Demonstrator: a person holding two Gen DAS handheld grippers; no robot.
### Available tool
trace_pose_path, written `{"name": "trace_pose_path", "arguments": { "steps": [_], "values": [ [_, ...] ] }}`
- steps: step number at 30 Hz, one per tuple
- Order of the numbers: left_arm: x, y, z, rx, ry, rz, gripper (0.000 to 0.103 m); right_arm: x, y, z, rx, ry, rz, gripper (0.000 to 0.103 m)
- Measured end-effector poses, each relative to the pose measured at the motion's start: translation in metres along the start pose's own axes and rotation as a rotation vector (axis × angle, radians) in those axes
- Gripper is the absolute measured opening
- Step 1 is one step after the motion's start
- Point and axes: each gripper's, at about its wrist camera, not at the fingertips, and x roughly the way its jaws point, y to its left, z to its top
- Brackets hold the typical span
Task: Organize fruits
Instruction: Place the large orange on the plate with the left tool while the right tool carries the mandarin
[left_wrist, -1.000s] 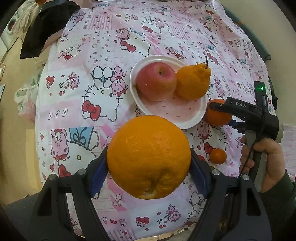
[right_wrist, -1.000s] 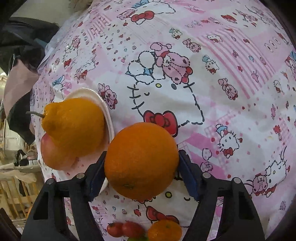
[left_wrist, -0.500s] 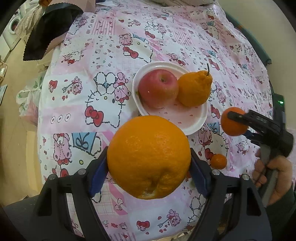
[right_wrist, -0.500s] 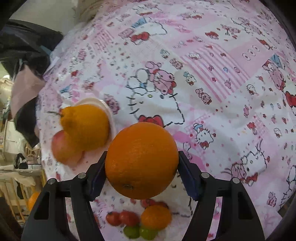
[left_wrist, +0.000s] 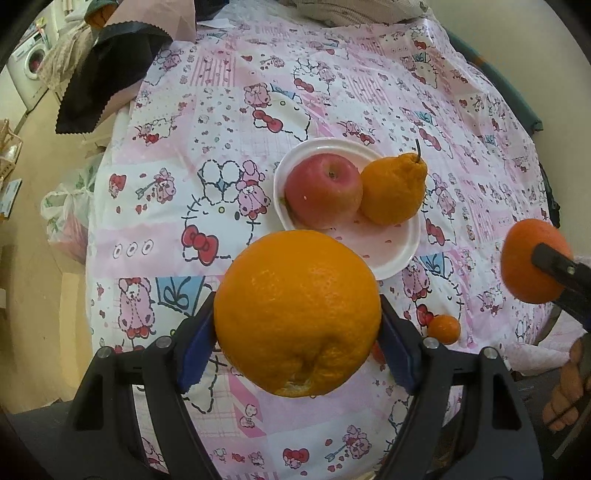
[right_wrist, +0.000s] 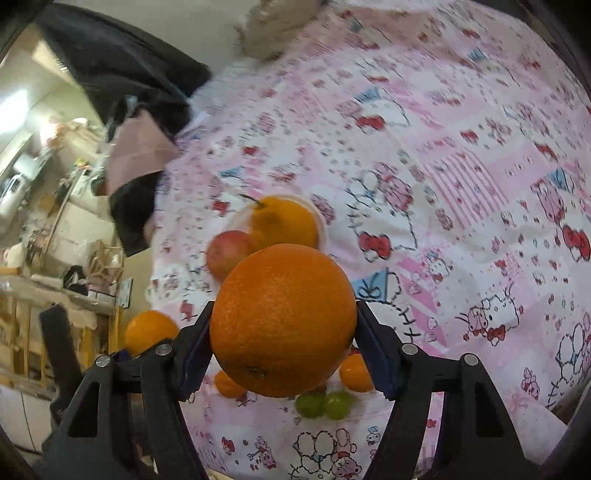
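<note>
Left claw (left_wrist: 297, 332) is clamped on a big orange (left_wrist: 297, 312), up over the desk (left_wrist: 221, 110) just short of the plate (left_wrist: 399, 251). Right claw (right_wrist: 282, 343) grips a darker orange (right_wrist: 282, 319), with apple (left_wrist: 323, 190) and pear-shaped citrus (left_wrist: 393, 192) touching on that plate.

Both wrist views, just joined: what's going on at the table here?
A person is sorting fruit. The left gripper is shut on a large orange; the right gripper clamps a smaller orange. Both are off the cloth. The white plate holds an apple and a knobbly citrus.
</note>
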Motion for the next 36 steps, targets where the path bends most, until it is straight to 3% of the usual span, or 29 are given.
{"name": "trace_pose_path", "arguments": {
  "steps": [13, 23, 31, 36],
  "values": [
    [-0.009, -0.006, 0.006, 0.024, -0.018, -0.012, 0.076, 0.005, 0.001, -0.003, -0.006, -0.036, 0.053, 0.073],
    [-0.017, -0.022, 0.076, 0.050, -0.043, -0.029, 0.076, 0.006, 0.006, 0.018, -0.021, -0.050, 0.081, 0.073],
    [0.032, -0.041, 0.146, 0.057, -0.047, -0.052, 0.076, 0.014, 0.003, 0.021, 0.018, -0.030, 0.115, 0.073],
    [0.094, -0.051, 0.170, 0.037, 0.031, -0.058, 0.076, 0.019, 0.001, 0.021, 0.025, -0.013, 0.112, 0.073]
  ]
}}
